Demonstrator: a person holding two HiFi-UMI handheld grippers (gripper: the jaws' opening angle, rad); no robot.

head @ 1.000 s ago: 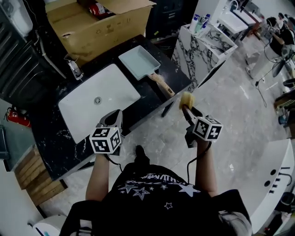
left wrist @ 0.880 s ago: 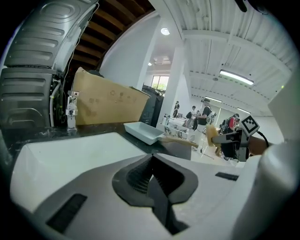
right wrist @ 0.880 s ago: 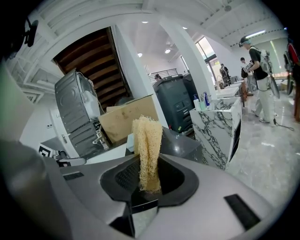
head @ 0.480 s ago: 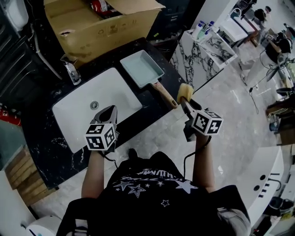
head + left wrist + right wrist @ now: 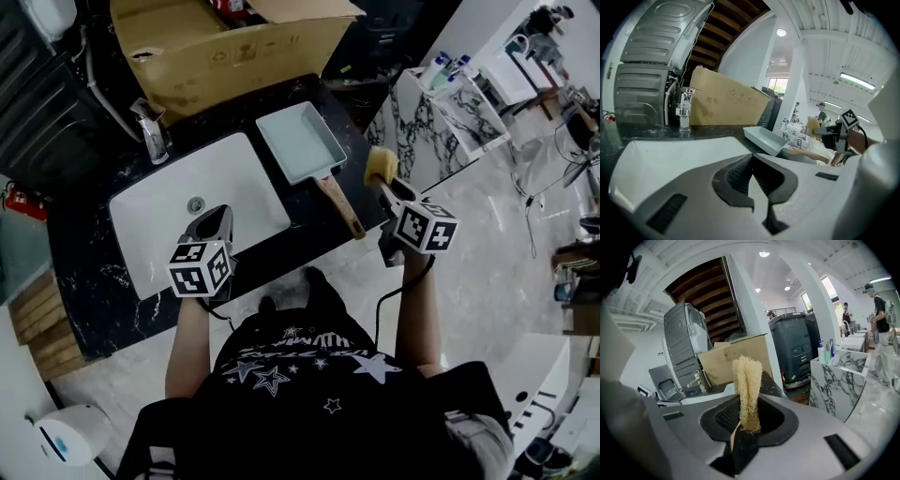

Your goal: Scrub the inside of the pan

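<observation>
A red extinguisher stands at the far left, beside the black counter. A white sink is set into that counter, with a chrome faucet at its back left corner and a big cardboard box behind it. The left gripper hangs above the sink's front right part, and its own view shows the jaws of this gripper pressed together with nothing between them, pointing toward the faucet and the box. Just right of the sink, the pan sits flat on the counter: a pale, rectangular pan whose wooden handle runs toward the person and ends near the counter's front edge. In the left gripper view the pan shows beyond the jaws to the right. The right gripper is held up to the right of the handle, by the counter's right end, and it touches neither pan nor handle. Its jaws are clamped on the lower end of a yellow loofah, which the right gripper view shows standing upright, folded double, out of the gripper as a fibrous loofah. Further right stands a marble stand carrying bottles.
</observation>
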